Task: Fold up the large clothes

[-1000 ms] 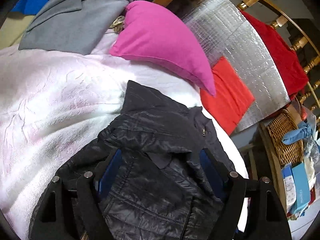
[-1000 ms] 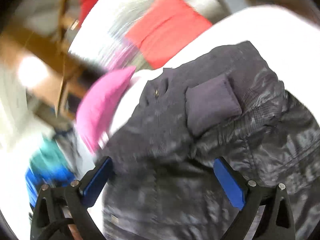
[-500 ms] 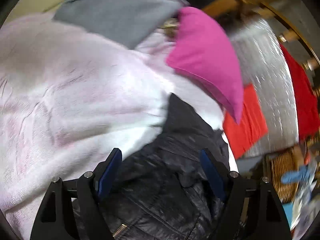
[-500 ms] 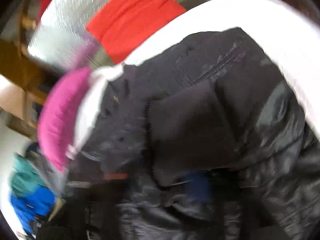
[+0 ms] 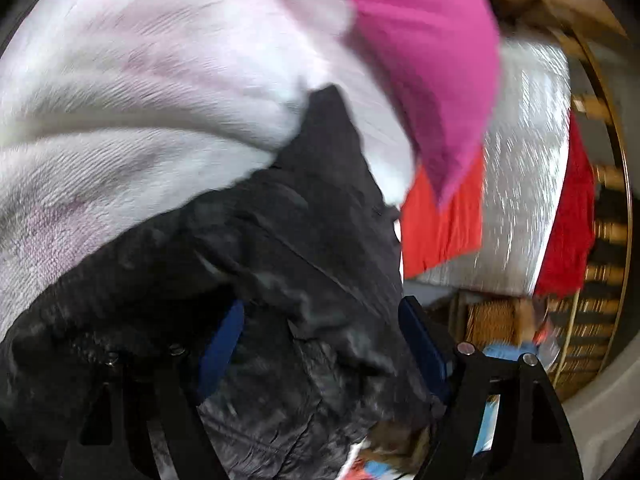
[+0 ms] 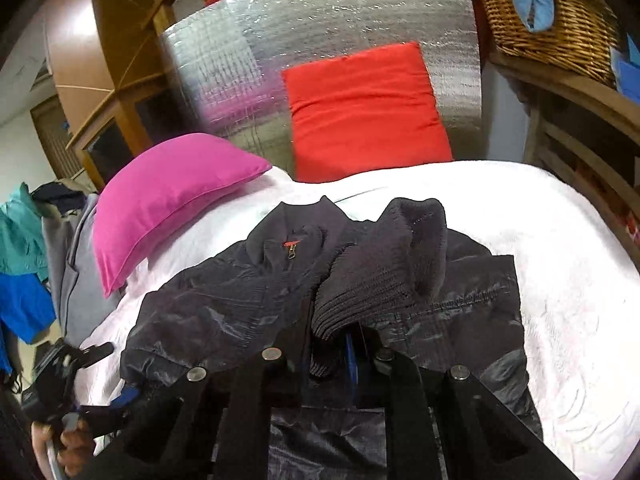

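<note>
A black padded jacket [image 6: 224, 312] lies spread on a white blanket [image 6: 568, 288], its collar and orange zip pull toward the pillows. My right gripper [image 6: 336, 344] is shut on the jacket's ribbed knit cuff [image 6: 384, 264], which rises in a fold above the jaws. In the left wrist view, which is blurred, my left gripper [image 5: 320, 340] stands open low over the jacket [image 5: 312, 240]. Dark fabric bulges between its blue pads [image 5: 424, 344] and covers part of the left finger. A hand holds the left gripper [image 6: 116, 376] at the jacket's left edge in the right wrist view.
A pink pillow [image 6: 168, 196] lies at the back left of the blanket and a red cushion [image 6: 364, 108] leans on a silver foil panel [image 6: 320, 20]. A wicker basket [image 6: 552, 20] sits on a wooden shelf at the right. Grey, teal and blue clothes [image 6: 24, 264] are piled at the left.
My right gripper has gone from wide open to shut on the ribbed cuff and has lifted it. My left gripper has sunk toward the jacket and rolled, with its jaws unchanged.
</note>
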